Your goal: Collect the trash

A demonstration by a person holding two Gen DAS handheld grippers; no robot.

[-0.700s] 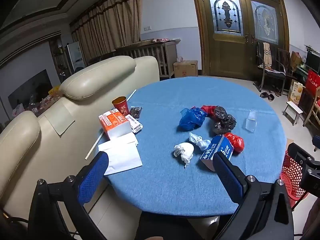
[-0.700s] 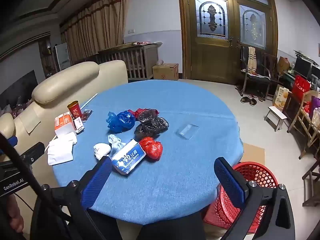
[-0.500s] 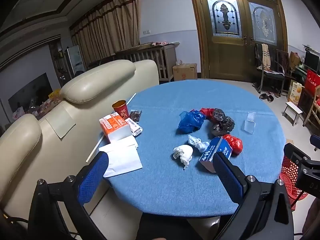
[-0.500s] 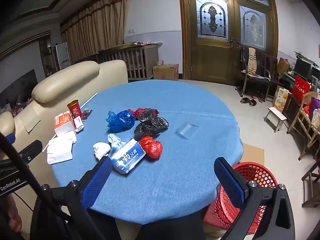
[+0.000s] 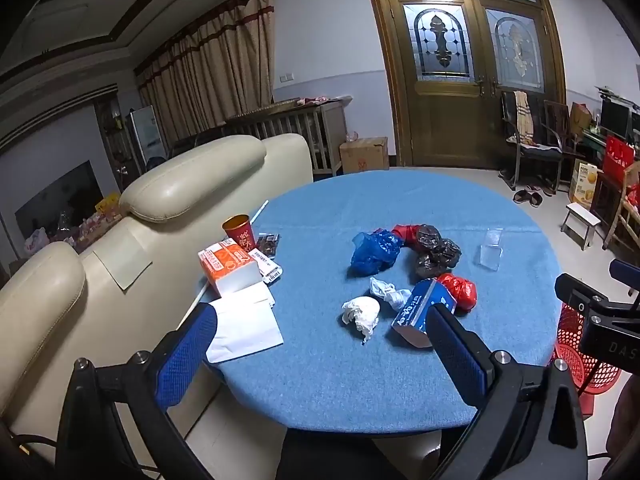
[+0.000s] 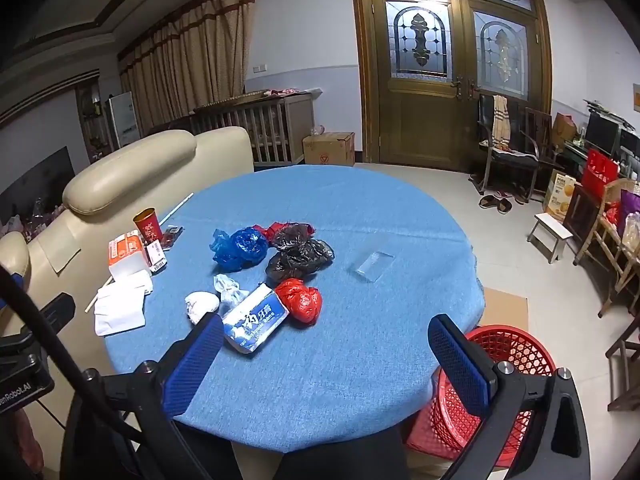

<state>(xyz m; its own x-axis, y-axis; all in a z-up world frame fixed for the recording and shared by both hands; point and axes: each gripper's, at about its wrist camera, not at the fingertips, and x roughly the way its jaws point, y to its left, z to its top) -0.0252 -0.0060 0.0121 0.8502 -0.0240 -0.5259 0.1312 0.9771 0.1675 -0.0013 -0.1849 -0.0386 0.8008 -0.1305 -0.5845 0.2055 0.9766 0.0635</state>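
Trash lies in a cluster on the round blue table [image 5: 360, 380] [image 6: 360, 360]: a blue bag [image 5: 374, 250] [image 6: 240, 248], black bags [image 5: 436, 250] [image 6: 300, 256], a red bag [image 5: 460, 288] [image 6: 302, 300], a blue toothpaste box [image 5: 420, 312] [image 6: 256, 320], two crumpled white tissues [image 5: 362, 312] [image 6: 202, 306] and a clear plastic piece [image 5: 490, 252] [image 6: 372, 266]. My left gripper [image 5: 320, 344] hangs open above the table's near edge, nothing between its fingers. My right gripper [image 6: 324, 354] is open too, short of the trash. A red mesh basket [image 6: 496, 392] [image 5: 576, 344] stands on the floor by the table's right side.
At the table's left edge sit a red cup [image 5: 240, 232], an orange-and-white tissue box [image 5: 228, 266], white paper [image 5: 244, 326] and a long white stick [image 5: 196, 304]. A cream sofa [image 5: 120, 248] presses against that side. Chairs, a stool [image 6: 554, 236] and boxes crowd the right wall.
Both views have shifted slightly; the trash sits a little lower and closer in each frame. Nothing on the table has moved and both grippers stay open.
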